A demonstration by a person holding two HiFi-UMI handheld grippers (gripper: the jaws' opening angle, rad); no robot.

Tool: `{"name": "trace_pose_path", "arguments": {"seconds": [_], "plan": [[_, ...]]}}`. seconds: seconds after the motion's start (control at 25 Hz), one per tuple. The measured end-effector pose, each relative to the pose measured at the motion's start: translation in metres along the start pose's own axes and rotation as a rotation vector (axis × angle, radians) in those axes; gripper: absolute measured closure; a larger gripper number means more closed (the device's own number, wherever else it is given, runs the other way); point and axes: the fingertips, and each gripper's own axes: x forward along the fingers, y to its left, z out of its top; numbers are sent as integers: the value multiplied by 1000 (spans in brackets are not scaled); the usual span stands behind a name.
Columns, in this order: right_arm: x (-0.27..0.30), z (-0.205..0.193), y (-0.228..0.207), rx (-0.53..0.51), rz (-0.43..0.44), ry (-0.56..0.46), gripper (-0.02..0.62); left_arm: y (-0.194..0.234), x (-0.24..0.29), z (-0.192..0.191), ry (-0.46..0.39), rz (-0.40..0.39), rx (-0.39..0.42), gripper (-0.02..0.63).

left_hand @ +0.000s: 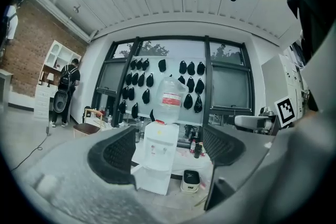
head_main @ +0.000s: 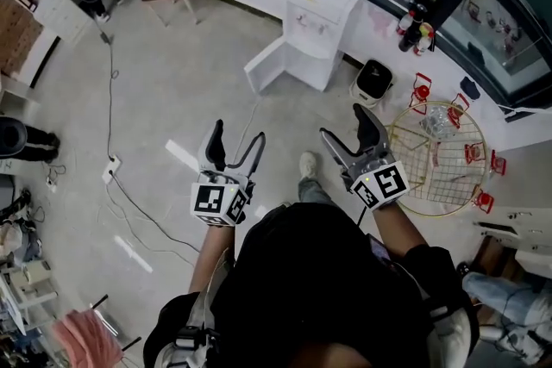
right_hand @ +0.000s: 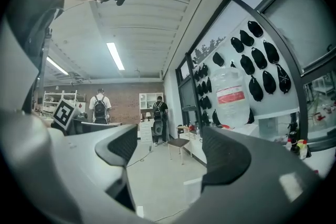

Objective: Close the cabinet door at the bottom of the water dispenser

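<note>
Grey floor [head_main: 190, 99] holds upright water dispenser [head_main: 312, 26], cabinet door [head_main: 263, 69] open leftward.

Person wears a loose black top [head_main: 328, 271]. Grey two-jaw left gripper [head_main: 240, 130] and right gripper [head_main: 341, 120] have black ribbed pads [left_hand: 118, 153] and white square-marker cubes [head_main: 217, 201].

Water dispenser [head_main: 315, 13] top beyond upper edge.

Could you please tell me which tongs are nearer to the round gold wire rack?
Right. The right tongs hover just left of the wire rack; the left tongs are farther left.
</note>
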Motion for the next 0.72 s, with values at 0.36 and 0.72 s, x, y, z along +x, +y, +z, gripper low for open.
{"name": "trace_pose_path", "arguments": {"seconds": [0.36,0.72], "plan": [[94,9,-64,-10,75,-26,219,38,83,18,-8,33,15,210],[162,-1,-125,9,103,15,222,75,163,4,44,72,-2,210]]}}
